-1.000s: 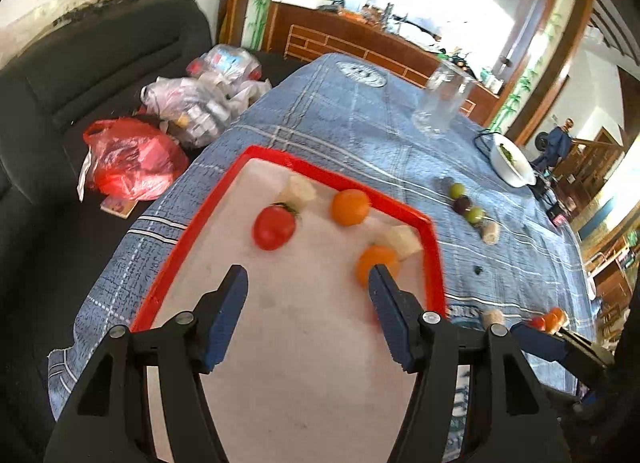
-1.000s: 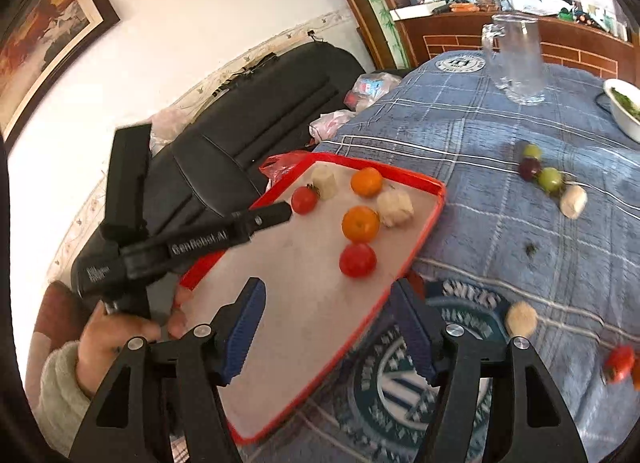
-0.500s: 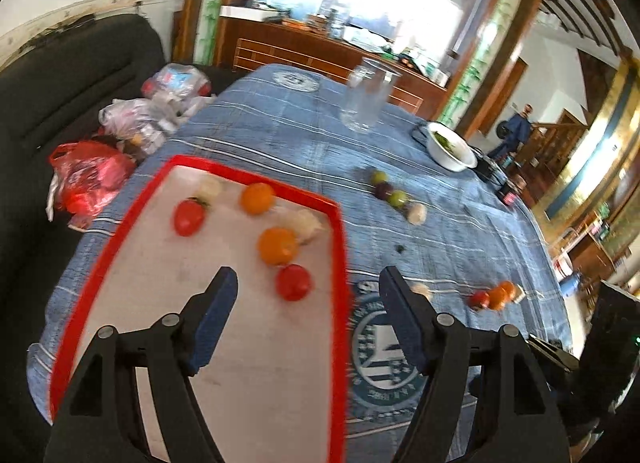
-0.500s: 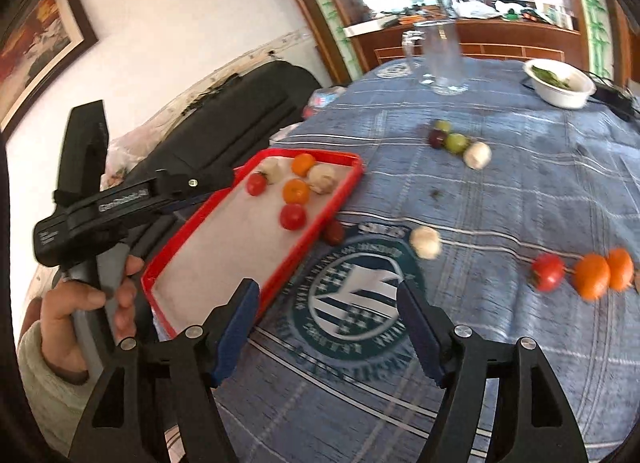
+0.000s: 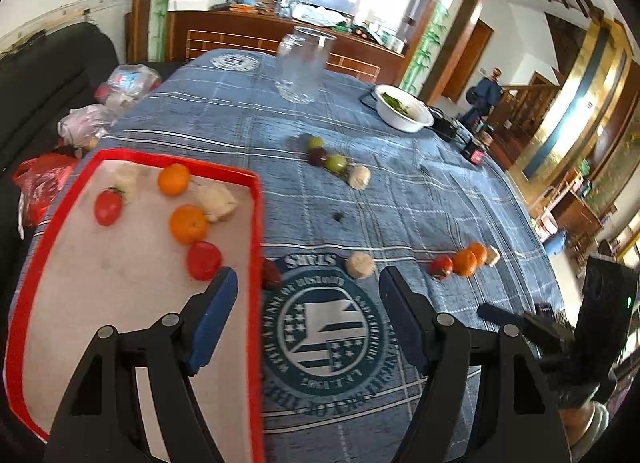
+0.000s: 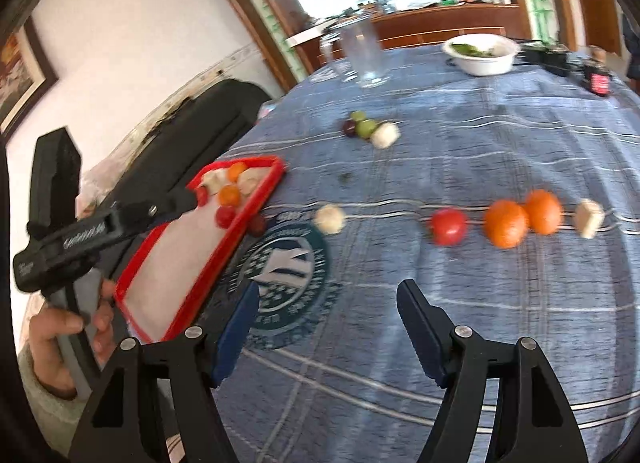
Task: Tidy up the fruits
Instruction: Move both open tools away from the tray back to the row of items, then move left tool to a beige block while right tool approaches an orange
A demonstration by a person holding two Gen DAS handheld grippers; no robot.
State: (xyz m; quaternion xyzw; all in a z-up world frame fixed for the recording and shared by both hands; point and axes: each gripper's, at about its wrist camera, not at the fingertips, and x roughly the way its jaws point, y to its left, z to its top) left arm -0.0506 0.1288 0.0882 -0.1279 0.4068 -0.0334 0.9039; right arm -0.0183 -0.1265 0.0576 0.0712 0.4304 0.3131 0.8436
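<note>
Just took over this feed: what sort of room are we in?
Probably a home dining or living room: a cloth-covered table, a black sofa beside it, and a wooden sideboard behind.

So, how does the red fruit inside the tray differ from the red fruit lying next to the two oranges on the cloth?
The red fruit inside the tray lies on the white floor of the red tray, touching one orange; the red fruit on the cloth lies on the blue tablecloth, a small gap from its oranges. The first is already sorted, the second not. Both are round, red and similar in size.

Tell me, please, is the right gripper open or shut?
Open: the right gripper has its jaws spread wide over the tablecloth, holding nothing.
</note>
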